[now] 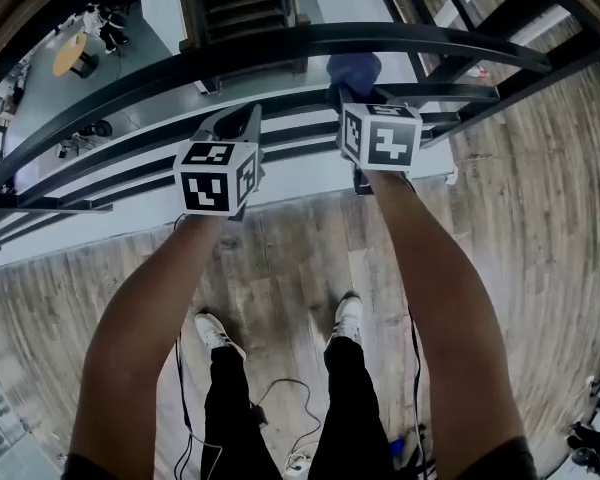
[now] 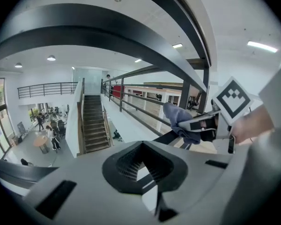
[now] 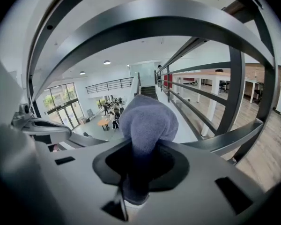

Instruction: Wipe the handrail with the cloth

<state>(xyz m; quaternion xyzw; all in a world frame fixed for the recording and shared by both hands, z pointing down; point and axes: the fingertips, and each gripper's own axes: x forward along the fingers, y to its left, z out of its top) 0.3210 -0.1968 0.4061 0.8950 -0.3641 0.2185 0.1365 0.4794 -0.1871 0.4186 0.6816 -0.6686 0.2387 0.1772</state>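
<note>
Cloth clamped inside right hand-held gripper.

The cloth pinched in the right gripper is a soft blue-grey, darkening where it sinks between the pale grey jaws. Just beyond it the handrail is dark charcoal, nearly black. The left gripper is the same pale grey. The left cube and the right cube are white, printed with blocky black squares. Below both grippers the floor shows grey-brown wood-grain planks. The person's shoes are white and the trousers black.
</note>
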